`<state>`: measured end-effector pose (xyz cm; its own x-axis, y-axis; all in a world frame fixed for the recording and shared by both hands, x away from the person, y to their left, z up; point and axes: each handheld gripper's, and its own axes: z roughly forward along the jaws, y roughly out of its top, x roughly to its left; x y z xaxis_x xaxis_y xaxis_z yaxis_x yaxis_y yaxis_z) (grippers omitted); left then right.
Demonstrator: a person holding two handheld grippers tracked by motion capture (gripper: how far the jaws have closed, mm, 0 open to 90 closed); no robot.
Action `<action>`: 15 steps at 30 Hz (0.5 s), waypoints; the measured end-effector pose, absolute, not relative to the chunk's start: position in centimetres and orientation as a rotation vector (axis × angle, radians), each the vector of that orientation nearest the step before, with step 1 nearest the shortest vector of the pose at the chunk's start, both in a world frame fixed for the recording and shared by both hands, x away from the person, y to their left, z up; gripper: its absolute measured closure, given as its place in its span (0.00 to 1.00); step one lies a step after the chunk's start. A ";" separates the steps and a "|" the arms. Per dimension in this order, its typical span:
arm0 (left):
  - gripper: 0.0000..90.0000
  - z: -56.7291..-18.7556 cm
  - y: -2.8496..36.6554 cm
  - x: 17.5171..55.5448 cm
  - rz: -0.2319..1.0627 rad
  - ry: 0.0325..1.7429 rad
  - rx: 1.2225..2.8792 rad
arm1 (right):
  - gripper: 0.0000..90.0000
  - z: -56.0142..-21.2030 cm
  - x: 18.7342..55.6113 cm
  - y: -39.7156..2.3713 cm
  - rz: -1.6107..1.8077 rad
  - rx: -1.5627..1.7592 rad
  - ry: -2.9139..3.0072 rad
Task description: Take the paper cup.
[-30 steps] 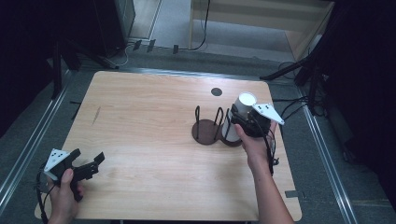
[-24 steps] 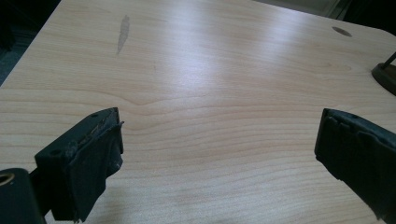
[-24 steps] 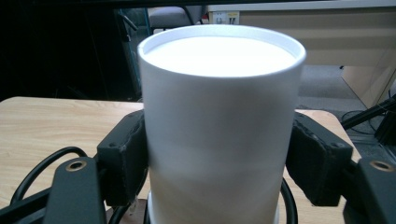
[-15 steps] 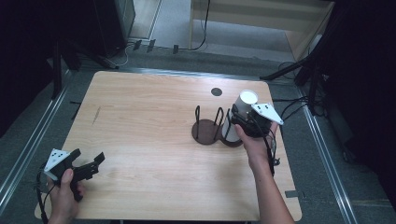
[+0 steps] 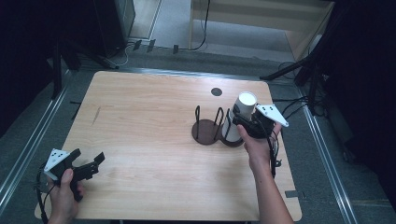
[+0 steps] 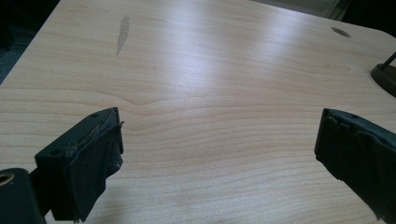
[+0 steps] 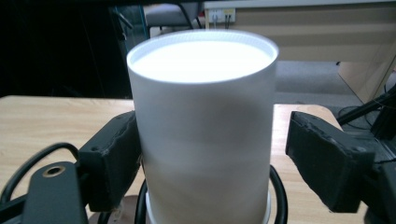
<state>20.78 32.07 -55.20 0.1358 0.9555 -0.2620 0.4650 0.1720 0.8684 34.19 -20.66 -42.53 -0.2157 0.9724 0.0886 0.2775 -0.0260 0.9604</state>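
While the right gripper [image 5: 243,122] had its jaws spread around the white cup [image 5: 239,116], not squeezing, the cup stood in a dark wire holder [image 5: 208,130] at right of centre; the left gripper [image 5: 91,164] gaped, holding nothing, at lower left

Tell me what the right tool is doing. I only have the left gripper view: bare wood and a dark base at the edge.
Observer: The right tool sits around an upright white cup on the far right part of the table.
Operator: Clamped?
Observer: No. The right gripper view shows a gap between the cup and one jaw, so it is open.
Operator: And the dark base at my edge?
Observer: It belongs to a two-slot wire holder. The cup stands in its right slot, inside a black ring; the left slot is empty.
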 end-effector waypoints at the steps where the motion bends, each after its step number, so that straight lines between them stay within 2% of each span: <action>1: 0.02 -55.2 32.1 20.8 0.638 1.479 1.442 | 0.21 -42.3 34.1 -20.7 1.291 1.338 1.545; 2: 0.02 -55.2 32.0 20.8 0.639 1.479 1.441 | 0.21 -42.3 34.1 -20.7 1.291 1.338 1.545; 5: 0.02 -55.2 32.0 20.8 0.640 1.480 1.444 | 0.32 -41.6 34.0 -20.5 1.291 1.306 1.533; 7: 0.02 -55.2 32.0 20.8 0.639 1.480 1.442 | 0.35 -41.5 34.0 -20.1 1.243 1.283 1.539; 15: 0.02 -55.2 32.0 20.8 0.638 1.479 1.441 | 0.36 -41.6 34.0 -20.0 1.277 1.311 1.539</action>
